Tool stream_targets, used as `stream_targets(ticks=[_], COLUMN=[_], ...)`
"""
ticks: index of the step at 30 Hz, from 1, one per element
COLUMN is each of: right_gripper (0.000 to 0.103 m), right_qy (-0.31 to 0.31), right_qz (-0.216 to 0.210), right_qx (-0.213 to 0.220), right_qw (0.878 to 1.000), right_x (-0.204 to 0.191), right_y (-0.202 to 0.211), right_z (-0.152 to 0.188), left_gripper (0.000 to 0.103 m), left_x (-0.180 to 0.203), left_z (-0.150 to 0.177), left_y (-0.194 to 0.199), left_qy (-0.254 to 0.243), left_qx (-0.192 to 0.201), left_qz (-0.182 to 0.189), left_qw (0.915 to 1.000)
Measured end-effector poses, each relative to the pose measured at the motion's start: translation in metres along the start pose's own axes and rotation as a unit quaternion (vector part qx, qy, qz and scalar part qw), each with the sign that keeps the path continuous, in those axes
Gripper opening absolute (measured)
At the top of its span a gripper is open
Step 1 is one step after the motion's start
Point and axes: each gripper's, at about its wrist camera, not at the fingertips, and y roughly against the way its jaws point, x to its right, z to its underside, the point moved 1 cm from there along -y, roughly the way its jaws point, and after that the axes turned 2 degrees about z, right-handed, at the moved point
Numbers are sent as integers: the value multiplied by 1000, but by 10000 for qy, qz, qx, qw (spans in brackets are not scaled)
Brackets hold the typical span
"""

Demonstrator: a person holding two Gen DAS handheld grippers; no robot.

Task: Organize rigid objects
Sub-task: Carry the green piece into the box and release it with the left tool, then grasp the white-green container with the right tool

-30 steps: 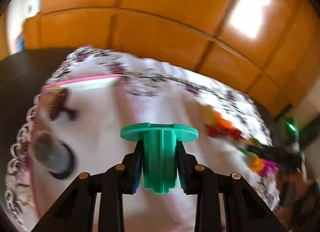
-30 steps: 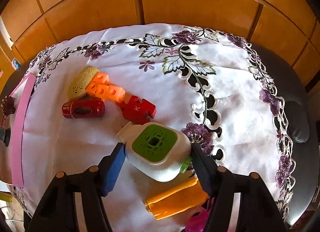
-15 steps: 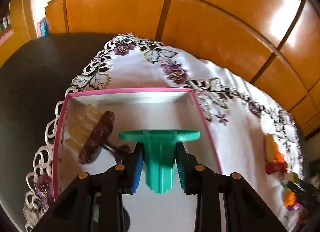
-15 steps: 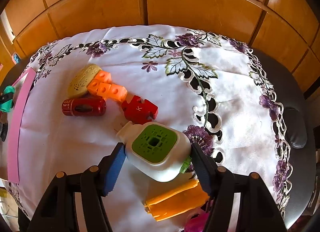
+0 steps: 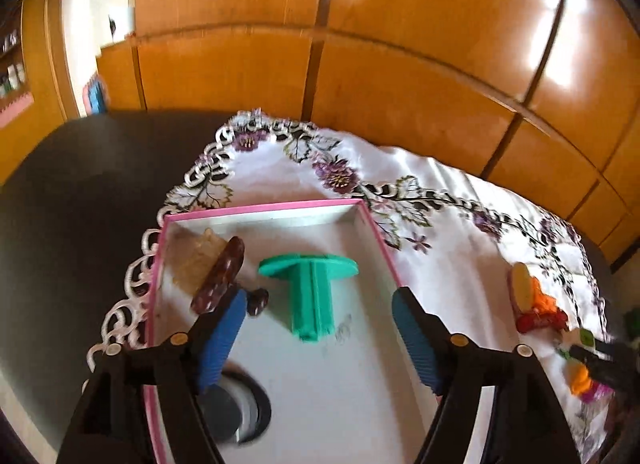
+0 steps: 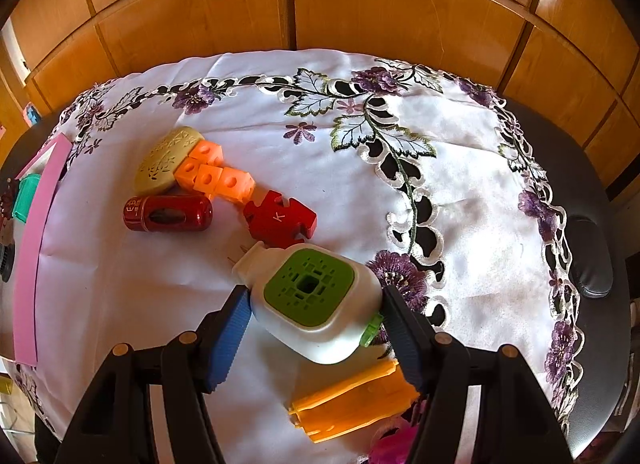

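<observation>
Both tongs are over the table. Left tongs [image 5: 316,324] are wide apart above the pink-rimmed box [image 5: 264,208]. A green peg toy [image 5: 310,288] sits between the tips, touching neither, and looks to rest in the box. Beside it lie a brown spotted piece [image 5: 220,276] and a round gray thing [image 5: 236,412]. Right tongs [image 6: 316,328] are clamped on the white and green plug-in [image 6: 316,304]. Near it on the cloth [image 6: 460,152] are a red puzzle block [image 6: 280,220], a red can [image 6: 168,214], orange cubes [image 6: 212,172] and an orange piece [image 6: 352,400].
</observation>
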Motion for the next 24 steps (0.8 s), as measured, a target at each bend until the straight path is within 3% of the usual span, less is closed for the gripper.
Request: stream_targets(ticks=[12, 24], right_gripper=[67, 67], right_qy=[58, 319], right_qz=[12, 205], right_qx=[13, 101], right_qw=[10000, 9992], right_x=[0, -9], right_y=[-1, 1], right_z=[0, 2], left_gripper=[78, 78], left_x=[21, 20], left_z=[68, 81], left_y=[64, 88], left_qy=[-191, -304], left_qx=[197, 272], left_qz=[44, -150], left_qw=[9996, 9991])
